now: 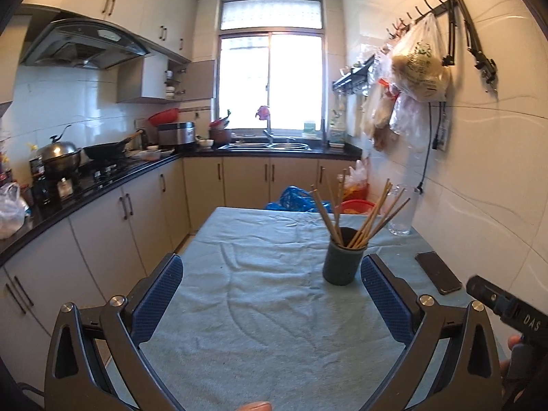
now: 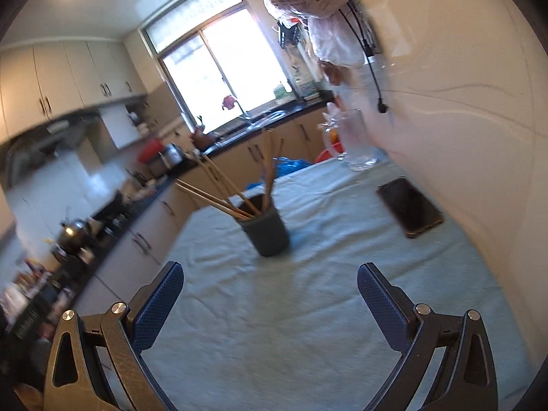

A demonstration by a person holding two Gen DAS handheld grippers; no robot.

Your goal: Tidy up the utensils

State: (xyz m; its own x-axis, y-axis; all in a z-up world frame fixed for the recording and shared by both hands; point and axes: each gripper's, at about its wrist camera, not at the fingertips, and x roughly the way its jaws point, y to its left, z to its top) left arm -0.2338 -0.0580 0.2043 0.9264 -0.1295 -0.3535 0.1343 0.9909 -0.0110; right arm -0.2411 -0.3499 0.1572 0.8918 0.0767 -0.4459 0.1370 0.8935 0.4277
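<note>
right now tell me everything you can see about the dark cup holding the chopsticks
The dark cup is a plain cylinder, grey-green and matte, with no handle showing. It stands upright on the light blue cloth covering the table, right of centre, open at the top. A bunch of brown wooden chopsticks sits in it, fanned out and leaning on the rim. A black phone lies apart to its right. Neither pair of jaws touches it.

White-tiled kitchen, bright window (image 1: 270, 82) over the sink (image 1: 265, 146), beige cabinets (image 1: 137, 3), black countertop (image 1: 85, 191)
</note>
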